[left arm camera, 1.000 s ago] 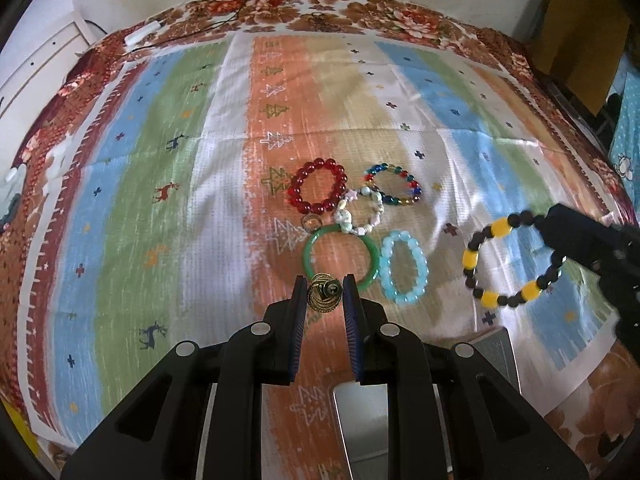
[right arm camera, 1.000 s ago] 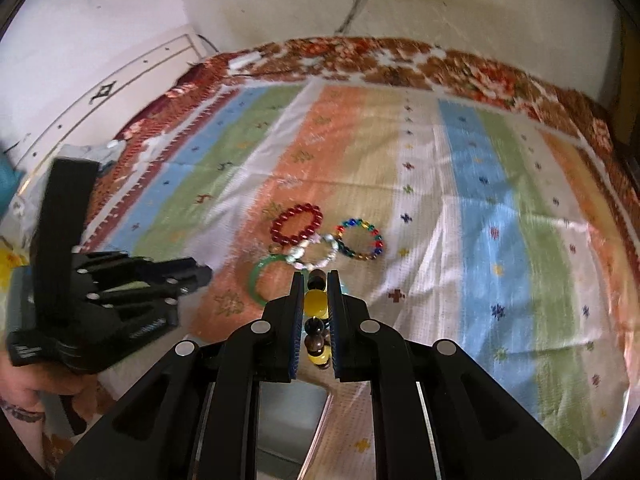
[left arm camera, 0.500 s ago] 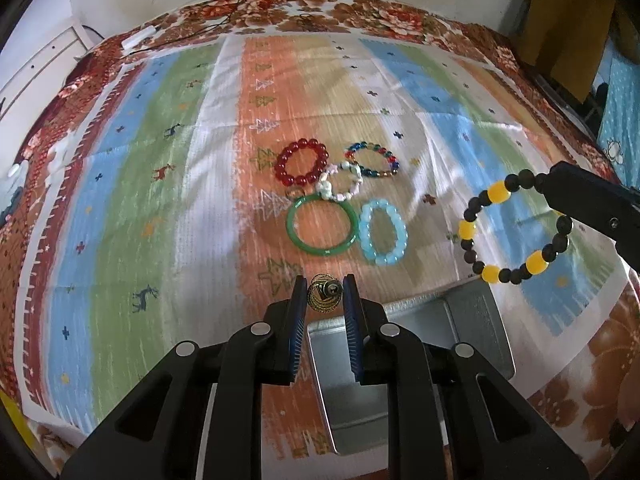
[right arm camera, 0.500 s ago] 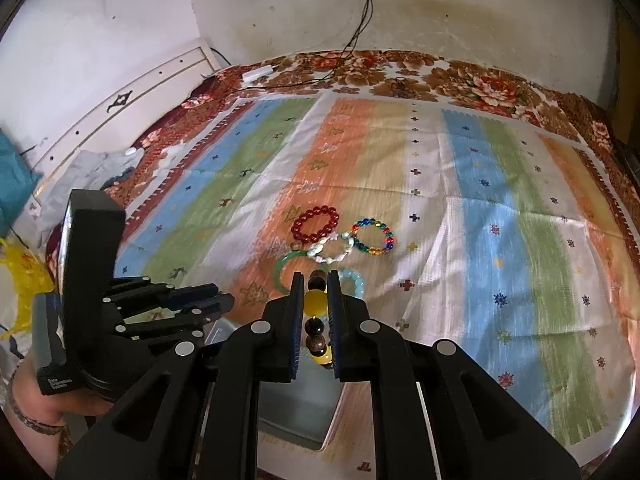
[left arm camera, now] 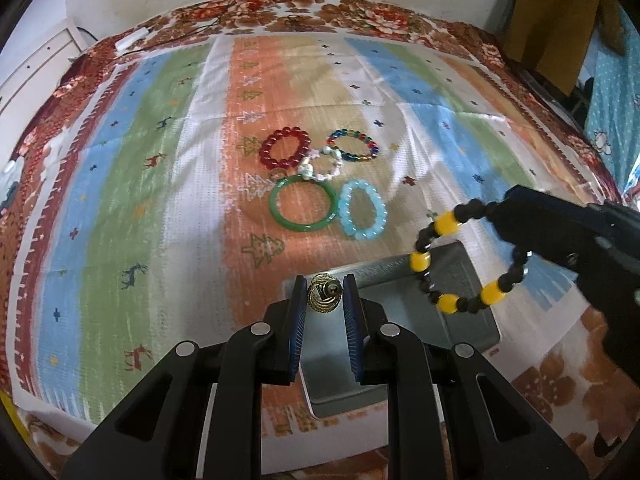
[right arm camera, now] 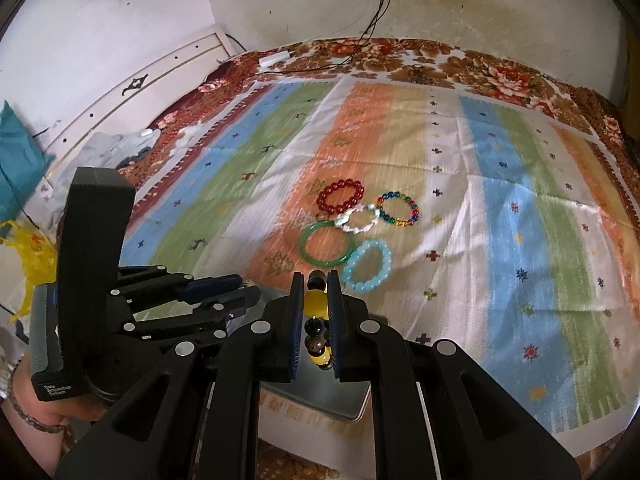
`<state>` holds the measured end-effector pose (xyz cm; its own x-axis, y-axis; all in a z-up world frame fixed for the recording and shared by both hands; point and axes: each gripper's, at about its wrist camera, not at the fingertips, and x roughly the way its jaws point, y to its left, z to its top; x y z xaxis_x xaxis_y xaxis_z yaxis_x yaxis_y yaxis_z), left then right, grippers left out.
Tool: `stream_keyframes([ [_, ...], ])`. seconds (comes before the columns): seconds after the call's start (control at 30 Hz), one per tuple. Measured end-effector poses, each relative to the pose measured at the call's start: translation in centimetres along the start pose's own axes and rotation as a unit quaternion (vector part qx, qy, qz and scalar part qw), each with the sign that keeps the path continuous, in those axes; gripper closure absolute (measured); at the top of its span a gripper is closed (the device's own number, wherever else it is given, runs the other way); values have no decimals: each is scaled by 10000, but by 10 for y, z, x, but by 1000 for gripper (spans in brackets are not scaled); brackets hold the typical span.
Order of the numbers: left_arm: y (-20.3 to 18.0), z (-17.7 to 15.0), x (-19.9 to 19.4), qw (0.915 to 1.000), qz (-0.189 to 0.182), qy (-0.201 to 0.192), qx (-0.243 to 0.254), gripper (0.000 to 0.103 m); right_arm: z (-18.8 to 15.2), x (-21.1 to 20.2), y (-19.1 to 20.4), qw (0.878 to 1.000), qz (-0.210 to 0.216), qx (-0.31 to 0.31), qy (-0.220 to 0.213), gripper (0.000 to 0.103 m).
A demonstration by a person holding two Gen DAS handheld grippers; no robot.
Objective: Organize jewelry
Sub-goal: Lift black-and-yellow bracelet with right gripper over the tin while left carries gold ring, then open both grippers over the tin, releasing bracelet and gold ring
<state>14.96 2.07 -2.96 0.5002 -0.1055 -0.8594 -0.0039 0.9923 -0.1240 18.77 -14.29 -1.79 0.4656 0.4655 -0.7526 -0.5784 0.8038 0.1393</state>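
My left gripper (left arm camera: 324,284) is shut on a small gold ring-like ornament (left arm camera: 324,298), held above the near-left part of a grey metal tray (left arm camera: 468,312). My right gripper (right arm camera: 317,280) is shut on a black-and-yellow bead bracelet (right arm camera: 316,308), which hangs over the tray's right side in the left wrist view (left arm camera: 452,264). On the striped cloth beyond lie a red bead bracelet (left arm camera: 285,148), a multicolour bead bracelet (left arm camera: 352,145), a white charm bracelet (left arm camera: 322,168), a green bangle (left arm camera: 303,208) and a light blue bead bracelet (left arm camera: 363,215).
The striped cloth (left arm camera: 160,168) covers a bed with a floral border (left arm camera: 320,16). A white wall and cable (right arm camera: 376,4) stand behind. A teal cloth (right arm camera: 20,160) and yellow bag (right arm camera: 32,256) lie at the left. The tray (right arm camera: 348,400) sits at the cloth's near edge.
Both grippers have pulled back toward the near edge with their pieces; the tray has come into view under them, and the bracelets on the cloth look farther away.
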Motion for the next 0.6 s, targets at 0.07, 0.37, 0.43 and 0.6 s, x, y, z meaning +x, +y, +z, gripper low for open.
stream_keyframes([
  [0.07, -2, -3, 0, 10000, 1, 14, 28, 85, -4, 1, 0, 10000, 59, 34, 36, 91],
  [0.37, -2, -5, 4, 9997, -126, 193, -81, 74, -15, 9, -14, 9984, 159, 439, 308, 91],
  [0.43, 0, -5, 4, 9997, -119, 189, -125, 71, -14, 9, -16, 9984, 70, 453, 317, 89],
  [0.6, 13, 0, 0, 9993, -58, 102, -344, 64, -13, 12, -26, 9982, -88, 516, 280, 64],
])
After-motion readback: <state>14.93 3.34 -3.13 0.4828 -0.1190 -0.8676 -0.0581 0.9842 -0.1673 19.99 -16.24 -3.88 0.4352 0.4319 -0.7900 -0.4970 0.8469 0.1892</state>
